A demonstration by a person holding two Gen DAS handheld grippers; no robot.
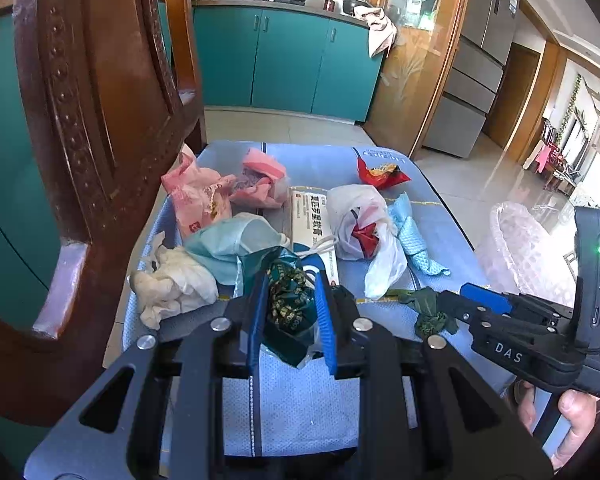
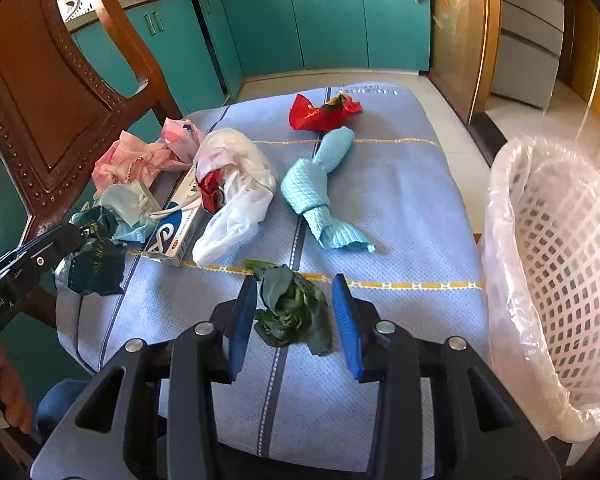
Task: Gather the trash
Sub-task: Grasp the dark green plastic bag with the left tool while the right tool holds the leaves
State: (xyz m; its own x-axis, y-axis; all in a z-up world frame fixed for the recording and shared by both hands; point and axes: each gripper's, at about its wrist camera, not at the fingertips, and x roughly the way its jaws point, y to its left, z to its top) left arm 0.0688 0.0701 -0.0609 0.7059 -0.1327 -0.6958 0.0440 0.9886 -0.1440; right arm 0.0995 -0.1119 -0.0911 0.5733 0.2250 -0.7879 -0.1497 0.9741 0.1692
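My left gripper [image 1: 291, 284] is shut on a crumpled dark green wrapper [image 1: 288, 312] with gold print, just above the near left part of the blue cloth. In the right wrist view that wrapper [image 2: 96, 256] hangs from the left gripper [image 2: 74, 236]. My right gripper [image 2: 295, 280] has its blue pads closed against a wilted green leaf scrap [image 2: 292, 312] low over the cloth. The left wrist view shows the same leaf scrap [image 1: 431, 312] at the right gripper's [image 1: 449, 304] tips. A white mesh basket [image 2: 559, 240] lined with clear plastic stands to the right.
On the blue cloth [image 2: 379, 200] lie a white plastic bag [image 2: 236, 184], a twisted light blue rag [image 2: 319, 184], a red wrapper [image 2: 319, 114], a medicine box [image 2: 176, 236], pink bags [image 2: 140, 160], a face mask [image 2: 128, 208] and white tissue [image 1: 172, 284]. A carved wooden chair [image 2: 40, 100] stands close on the left.
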